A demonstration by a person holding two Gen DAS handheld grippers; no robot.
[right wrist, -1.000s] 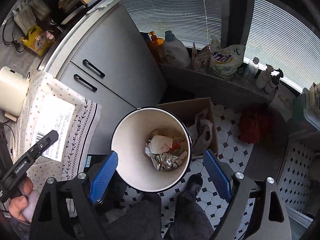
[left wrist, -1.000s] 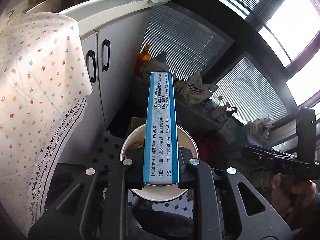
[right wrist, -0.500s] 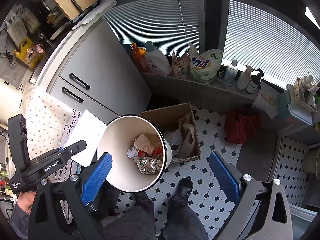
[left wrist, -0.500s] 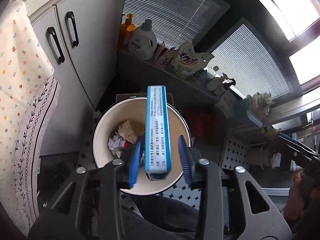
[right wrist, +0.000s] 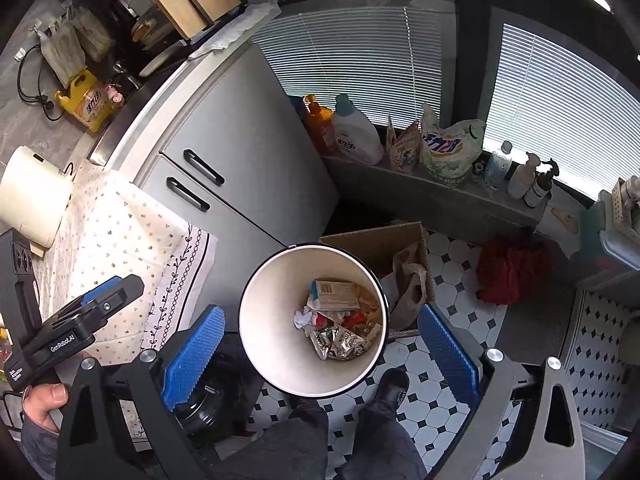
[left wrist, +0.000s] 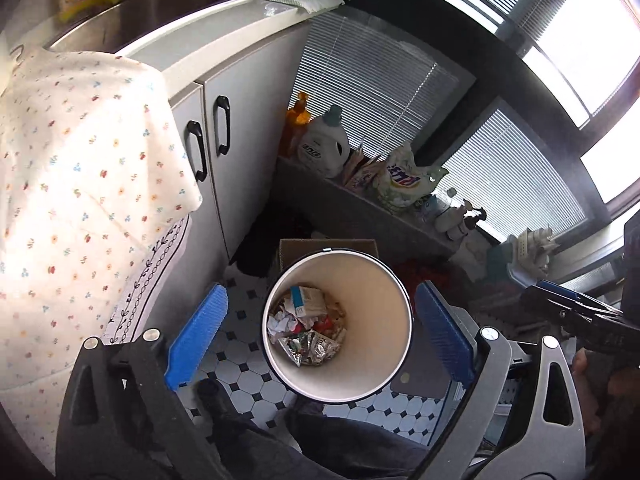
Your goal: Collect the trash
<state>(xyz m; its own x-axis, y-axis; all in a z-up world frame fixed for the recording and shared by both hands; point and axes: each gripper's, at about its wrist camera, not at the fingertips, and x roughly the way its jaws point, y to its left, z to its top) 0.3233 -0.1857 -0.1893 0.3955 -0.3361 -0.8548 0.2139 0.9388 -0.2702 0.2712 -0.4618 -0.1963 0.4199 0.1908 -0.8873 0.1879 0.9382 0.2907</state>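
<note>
A white round trash bin (left wrist: 384, 320) stands on the tiled floor below both grippers. Inside it, a blue and white carton (left wrist: 304, 300) lies on crumpled paper and foil wrappers (left wrist: 312, 346). My left gripper (left wrist: 320, 288) hovers above the bin, its jaws opening wide, with nothing between the blue pads (left wrist: 196, 336). My right gripper (right wrist: 320, 310) is open and empty over the same bin (right wrist: 272, 320), where the carton (right wrist: 334, 294) shows on top of the trash. Each view catches the other gripper at its edge.
A cardboard box (right wrist: 380, 248) with a bag sits behind the bin. Grey cabinet doors (left wrist: 240, 120) and a floral tablecloth (left wrist: 80, 160) are to the left. Detergent bottles (right wrist: 356, 132) line a low ledge, a red cloth (right wrist: 508, 272) lies right, and the person's shoe (right wrist: 392, 384) is near the bin.
The left jaws opened and the blue carton dropped from them into the bin. The right gripper stayed open above the bin and rose a little.
</note>
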